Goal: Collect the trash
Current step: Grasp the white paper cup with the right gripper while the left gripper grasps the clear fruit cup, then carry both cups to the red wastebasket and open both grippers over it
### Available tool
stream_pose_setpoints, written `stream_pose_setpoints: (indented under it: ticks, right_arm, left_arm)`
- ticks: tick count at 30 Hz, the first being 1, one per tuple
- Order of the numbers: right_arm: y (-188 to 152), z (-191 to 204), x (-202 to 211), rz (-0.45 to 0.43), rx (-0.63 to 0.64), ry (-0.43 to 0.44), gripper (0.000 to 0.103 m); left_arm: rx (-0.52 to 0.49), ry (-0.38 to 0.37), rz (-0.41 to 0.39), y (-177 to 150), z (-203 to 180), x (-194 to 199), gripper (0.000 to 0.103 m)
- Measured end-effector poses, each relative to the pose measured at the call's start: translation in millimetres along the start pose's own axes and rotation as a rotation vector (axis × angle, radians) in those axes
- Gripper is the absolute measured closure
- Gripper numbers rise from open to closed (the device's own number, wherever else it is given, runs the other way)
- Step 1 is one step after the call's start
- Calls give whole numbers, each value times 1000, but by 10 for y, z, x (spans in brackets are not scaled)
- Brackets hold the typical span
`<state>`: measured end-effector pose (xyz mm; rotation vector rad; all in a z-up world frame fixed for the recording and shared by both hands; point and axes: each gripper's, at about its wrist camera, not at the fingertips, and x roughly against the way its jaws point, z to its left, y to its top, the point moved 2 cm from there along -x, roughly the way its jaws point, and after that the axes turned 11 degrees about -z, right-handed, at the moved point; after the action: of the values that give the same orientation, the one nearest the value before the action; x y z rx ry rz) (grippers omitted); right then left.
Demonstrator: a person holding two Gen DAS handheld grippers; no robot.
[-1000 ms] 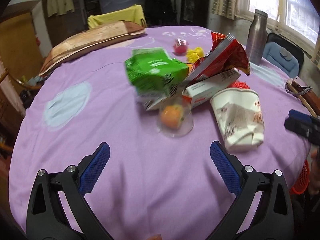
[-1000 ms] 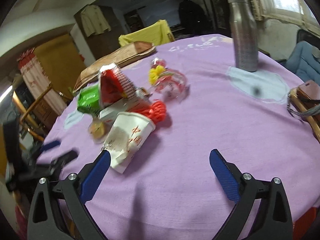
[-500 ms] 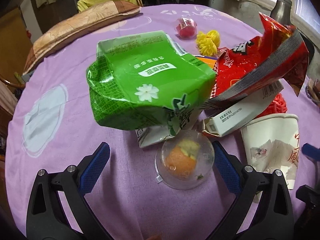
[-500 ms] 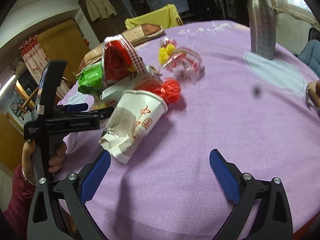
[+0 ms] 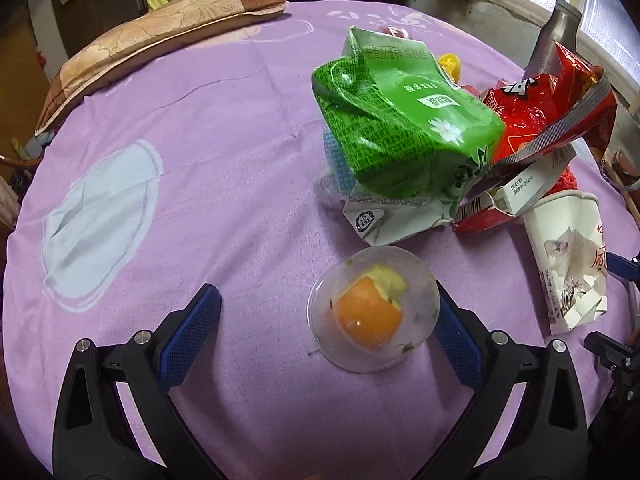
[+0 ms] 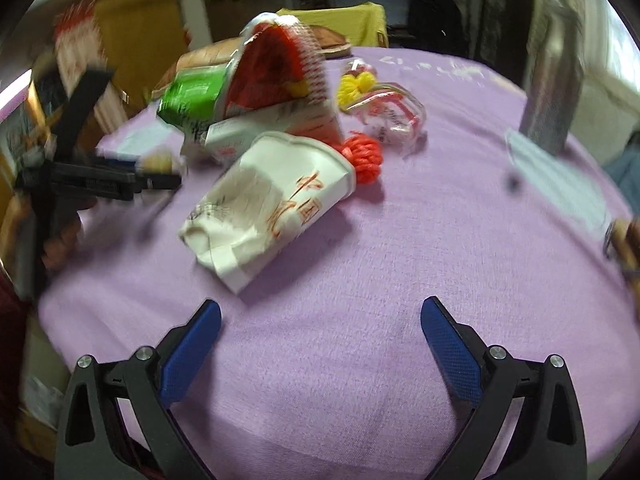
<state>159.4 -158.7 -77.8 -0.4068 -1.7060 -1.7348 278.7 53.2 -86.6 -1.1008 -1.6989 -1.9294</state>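
A clear plastic cup with orange peel [image 5: 374, 310] lies on the purple tablecloth [image 5: 240, 152], just inside the right finger of my open left gripper [image 5: 324, 328]. Behind it are a green packet [image 5: 400, 120], a red snack bag [image 5: 548, 112], a white carton [image 5: 516, 196] and a crushed white paper cup [image 5: 568, 264]. In the right wrist view the paper cup [image 6: 272, 204] lies ahead and left of my open, empty right gripper [image 6: 320, 340]. The left gripper [image 6: 100, 180] shows blurred at the left there.
A steel bottle [image 6: 556, 80] stands at the right. A red yarn ball [image 6: 364, 156], a yellow one [image 6: 356, 84] and a clear red-trimmed wrapper [image 6: 392, 116] lie behind the paper cup. A brown pillow [image 5: 152, 48] lies at the table's far side.
My left gripper has moved forward and left, so the peel cup now sits low between its fingers. My right gripper has swung closer to the paper cup.
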Motion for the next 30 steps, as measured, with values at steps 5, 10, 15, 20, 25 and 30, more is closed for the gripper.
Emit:
stream_pose_setpoints:
  ticks: [5,10,15,20,25,30]
  right_arm:
    - [42,17,-18,6,-8,-32,4]
    - [308,31,-115,-8,-221,163,5]
    - [511,146,-413,31,-247,151,5]
    - [533,130,-385,-26,-239,137,35]
    - [515,75,-83,-106,-214,144,35]
    - [457,-173,249,-161,-254,135,35]
  left_arm:
    - [-51,38,-65,71,-124,86,7]
    - [7,-30,-110,71,-52,187,51]
    - [112,-98,-142,83,115,284,56]
    - [103,-122,-114,113,108,238,55]
    - [86,-114,-62,111,77,142,20]
    - [64,-106,-70,54,25,187,53]
